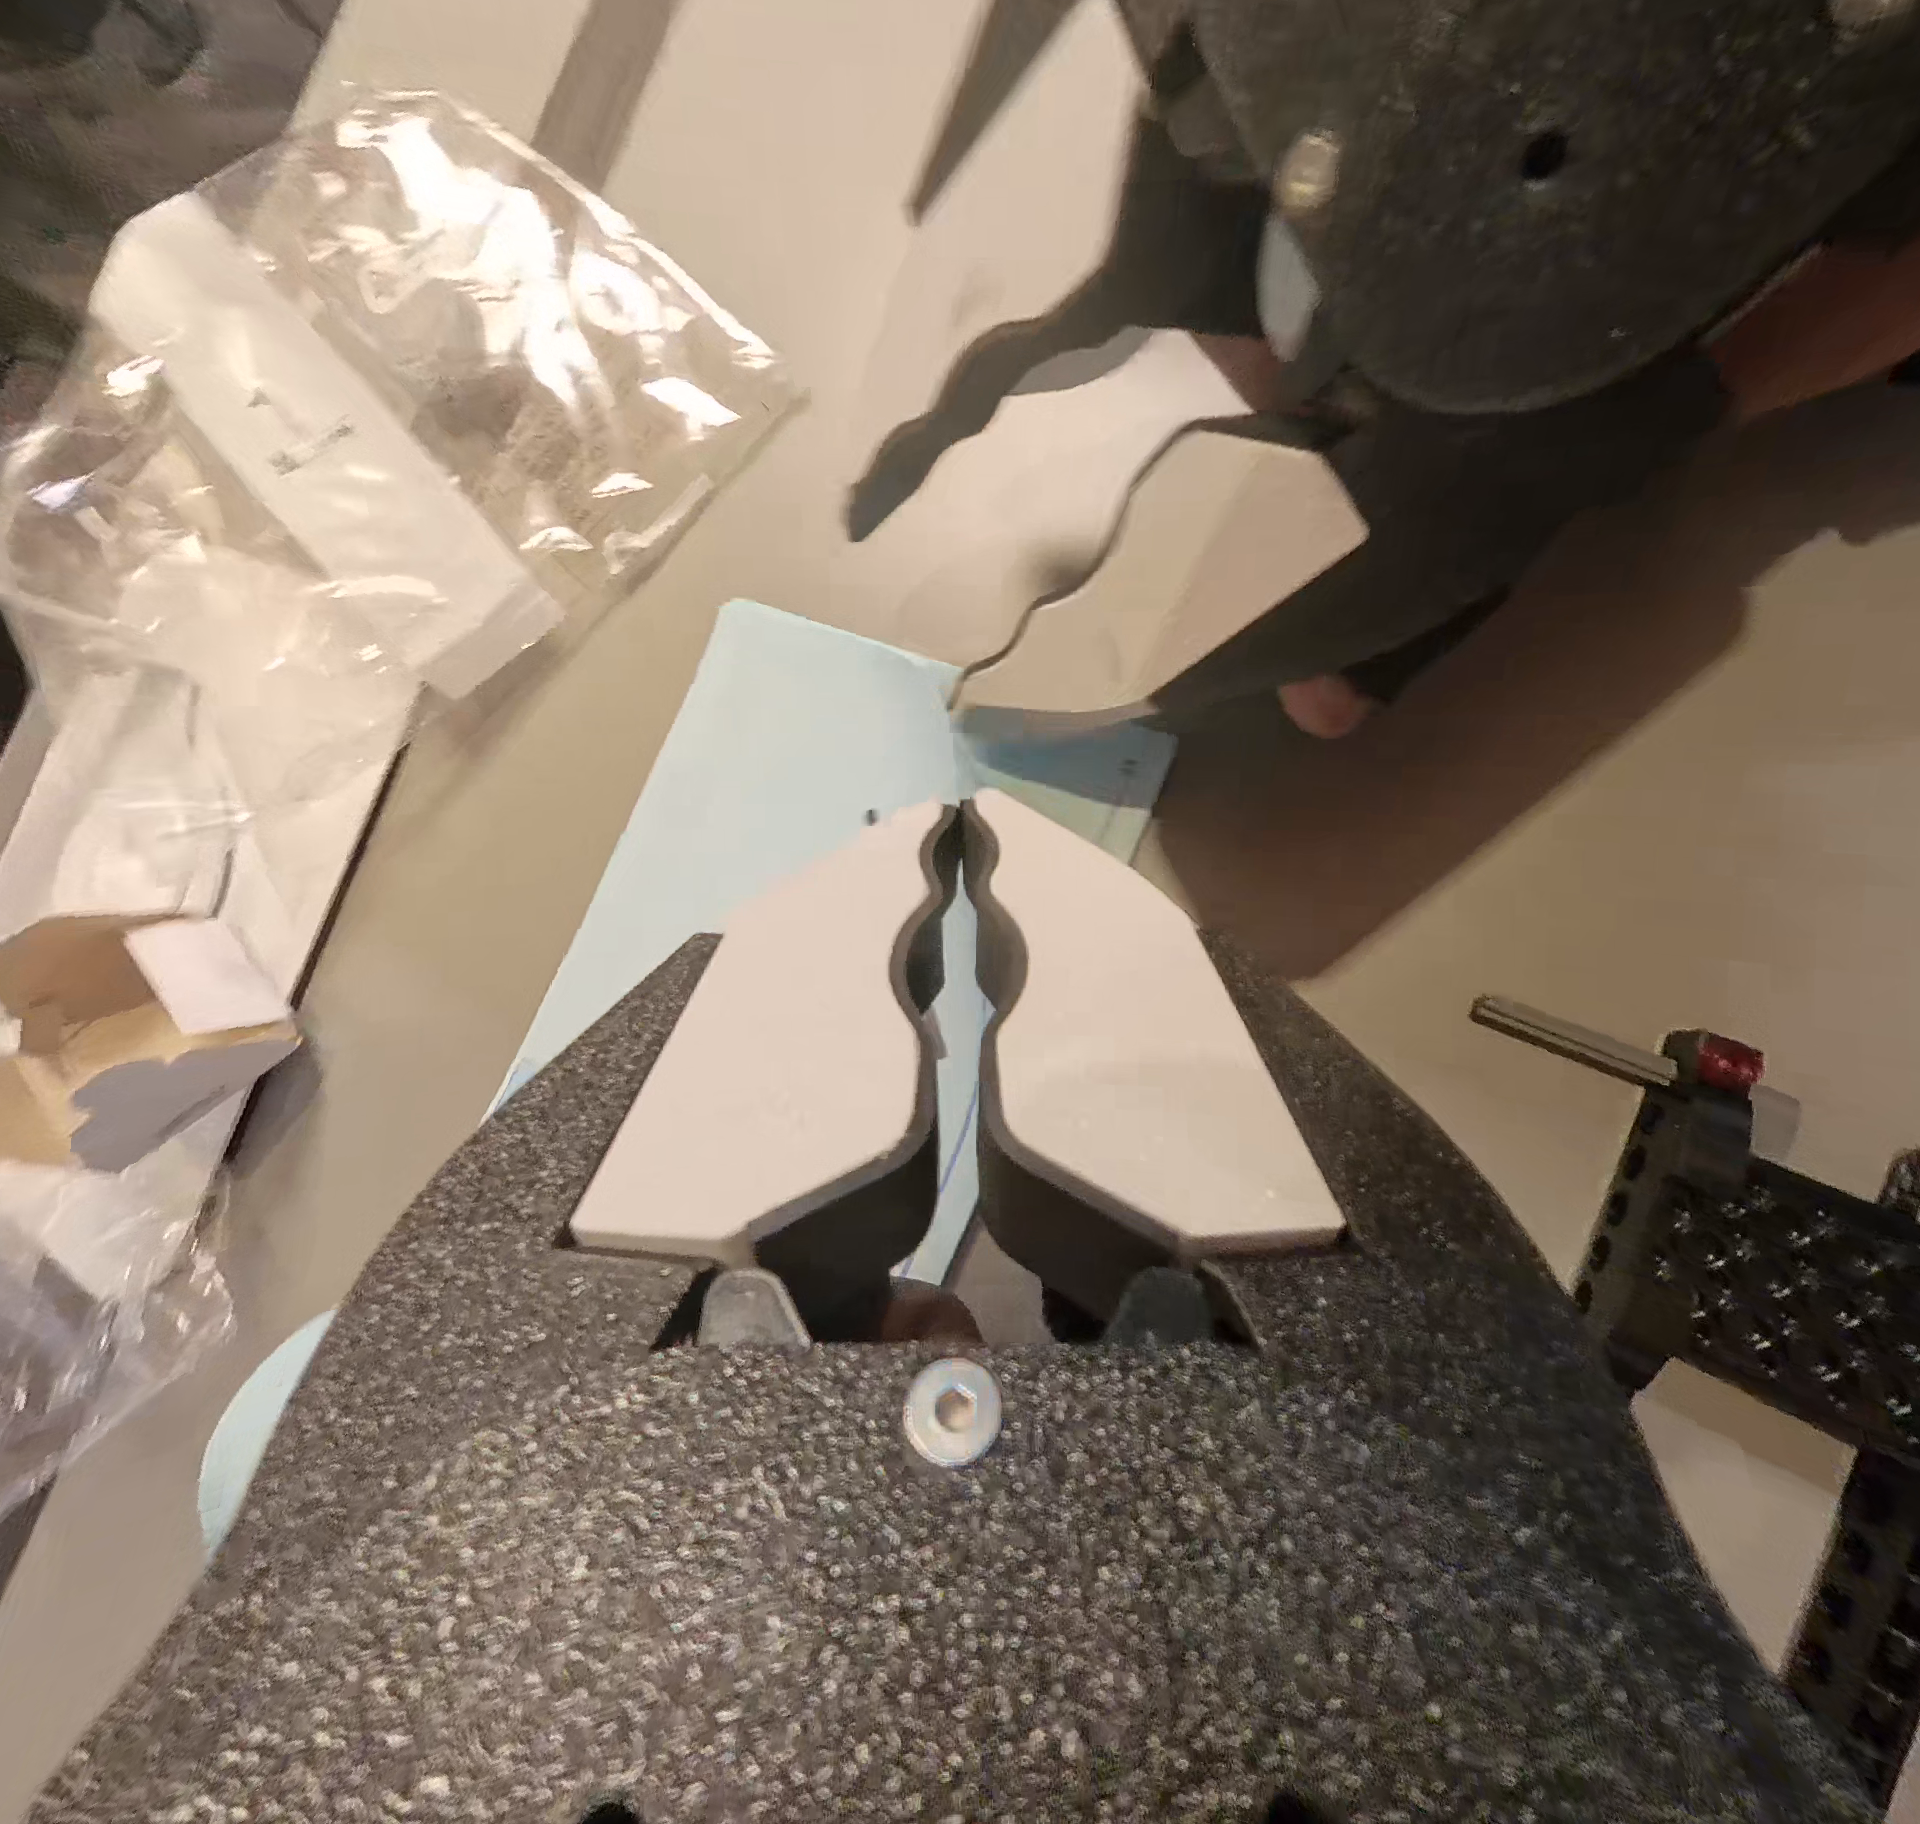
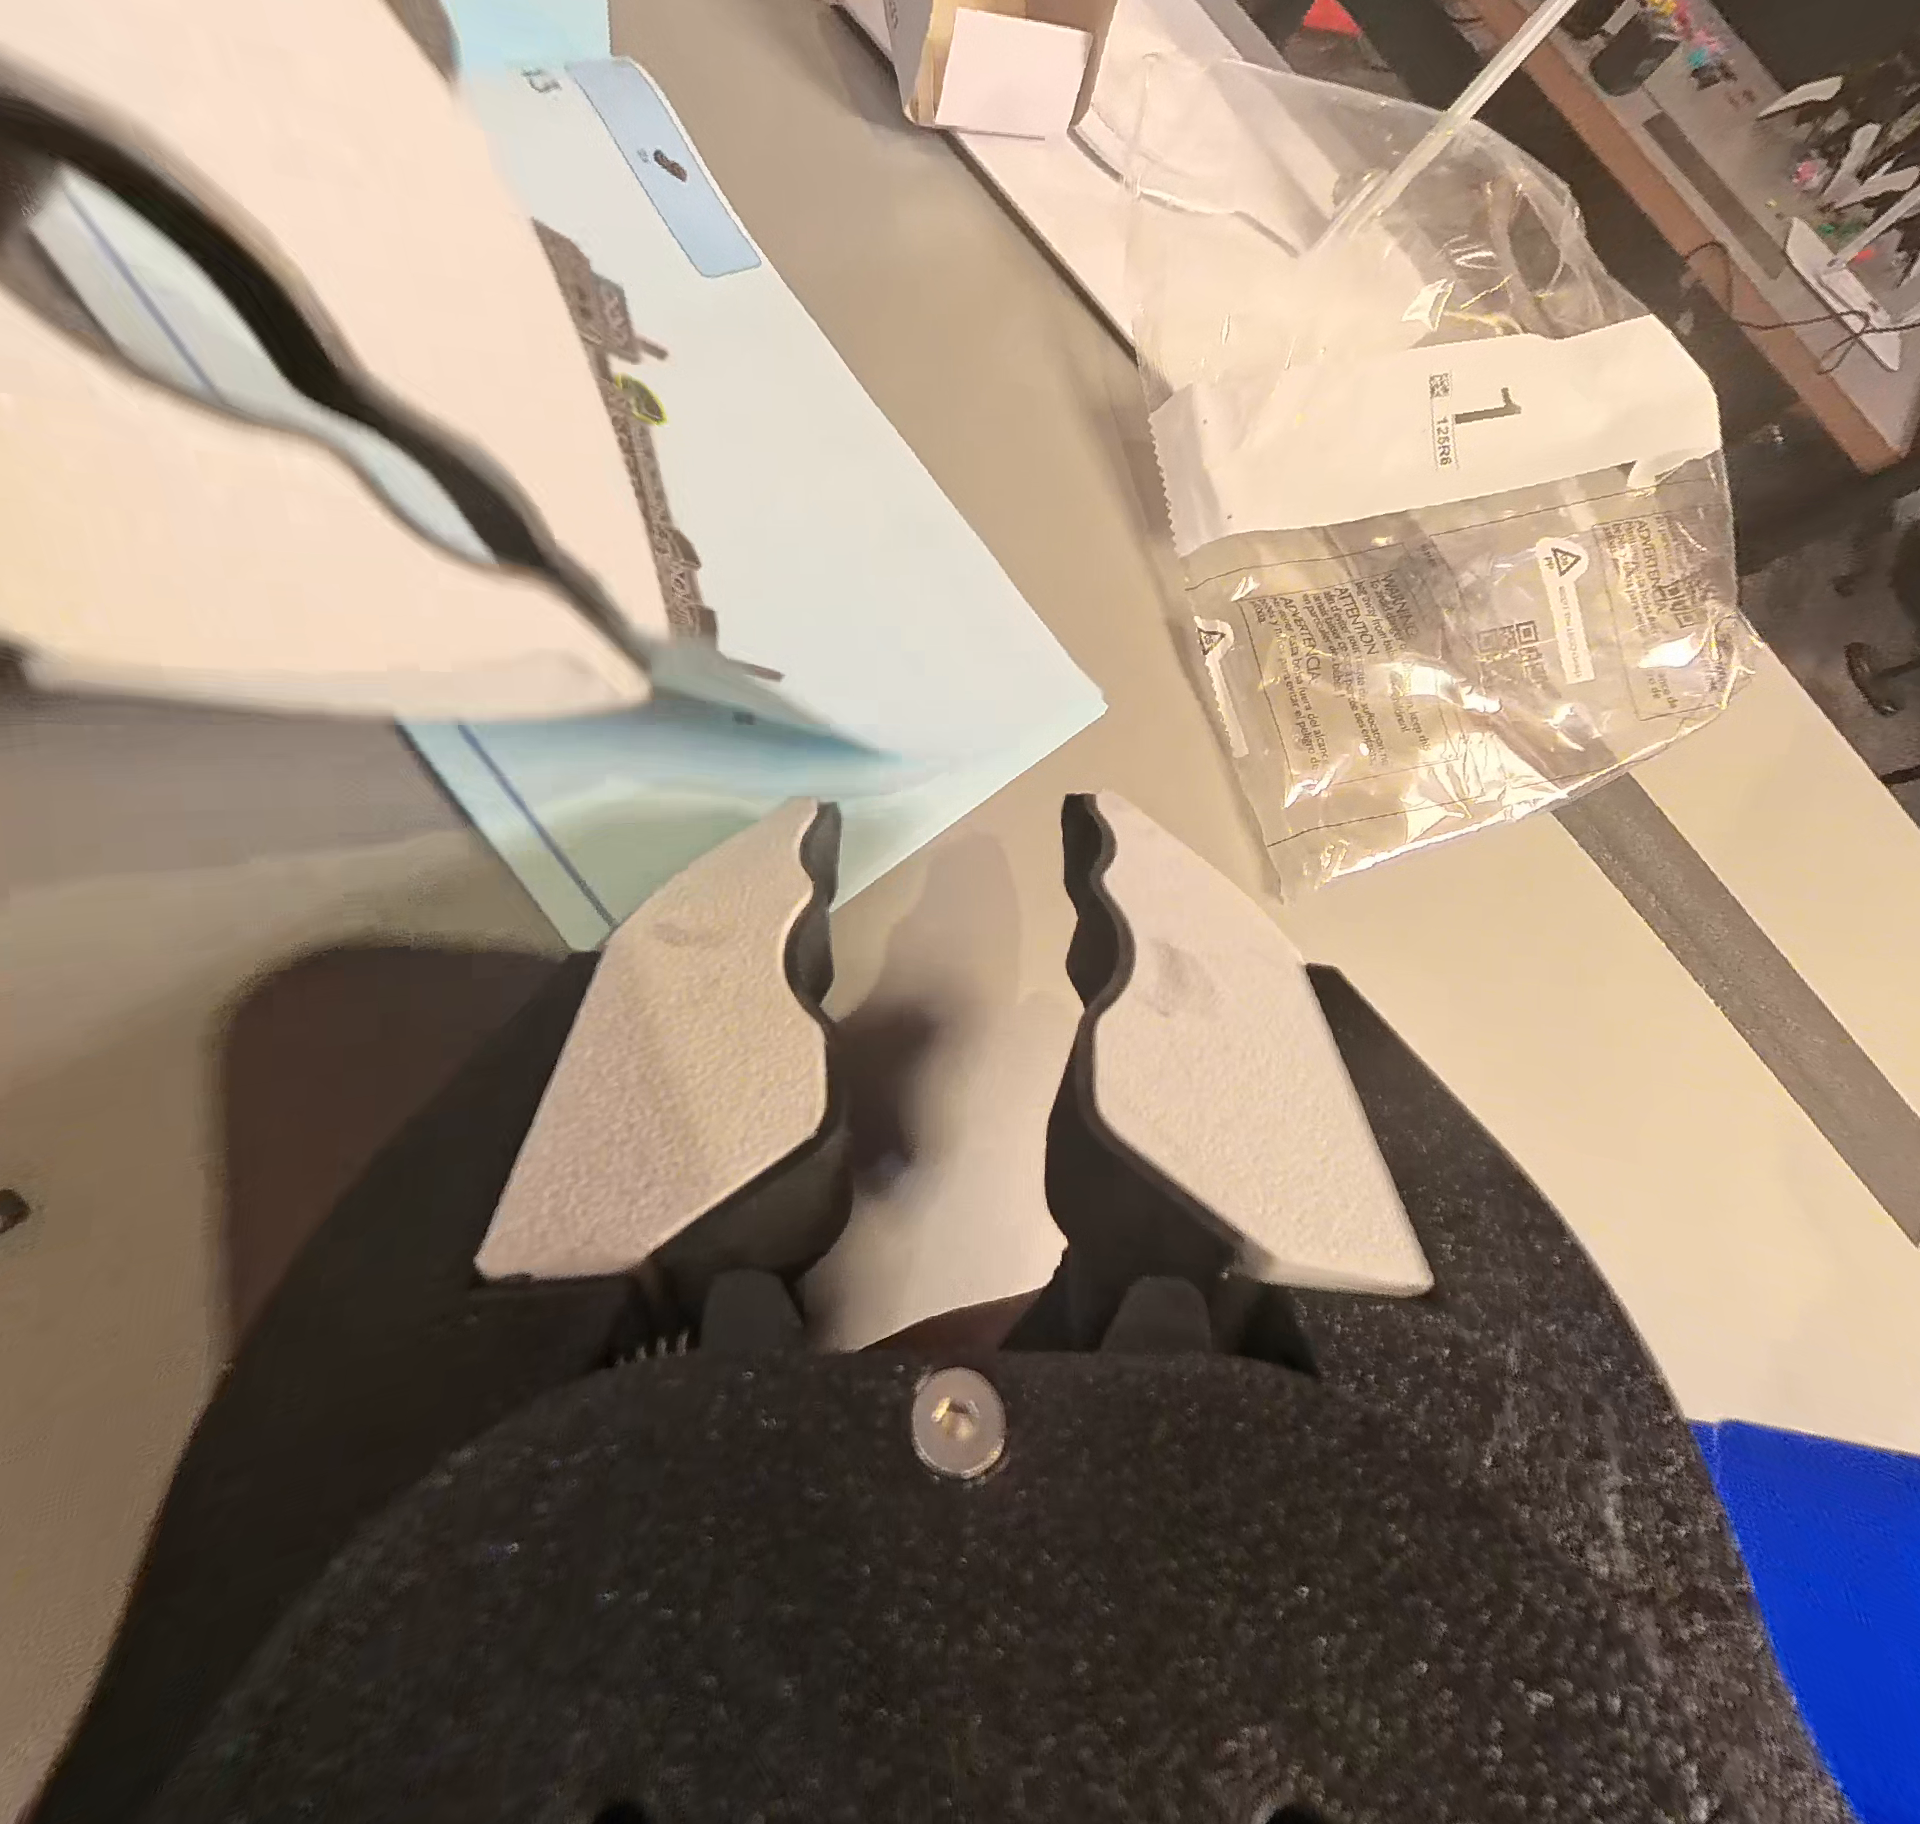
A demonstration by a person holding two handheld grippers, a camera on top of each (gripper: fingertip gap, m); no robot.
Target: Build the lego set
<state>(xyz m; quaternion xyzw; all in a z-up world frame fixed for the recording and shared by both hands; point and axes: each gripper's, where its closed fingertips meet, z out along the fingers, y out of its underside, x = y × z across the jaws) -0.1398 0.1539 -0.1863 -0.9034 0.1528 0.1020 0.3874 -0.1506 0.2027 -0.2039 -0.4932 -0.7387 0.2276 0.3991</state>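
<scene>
- We see the left hand-held gripper (image 1: pixel 958 818) with its fingertips pressed together on a thin pale-blue page; in the right wrist view that page (image 2: pixel 769 725) lifts off the instruction booklet (image 2: pixel 883 548), pinched at the tips of the left hand-held gripper (image 2: pixel 649 673); the lifted page is blurred.
- The instruction booklet (image 1: pixel 748 735) lies open on the beige bench (image 1: pixel 499 839), under and ahead of the left fingers; a printed drawing of a grey build runs along its visible page.
- The right hand-held gripper (image 2: pixel 951 818) has its jaws spread with nothing between the pads; it hovers over the bench (image 2: pixel 1351 995) at the booklet's near corner; its left fingertip (image 2: pixel 821 839) overlaps the booklet's edge.
- In the left wrist view the right hand-held gripper (image 1: pixel 935 569) appears at upper right, its fingers parted, just beyond the held page.
- A clear plastic bag (image 2: pixel 1455 569) with a white label lies on the bench right of the booklet, well apart from the right gripper; an opened white cardboard box (image 2: pixel 997 39) sits beyond it.
- A dark perforated assembly with a red piece (image 1: pixel 1725 1255) stands right of the left gripper.
</scene>
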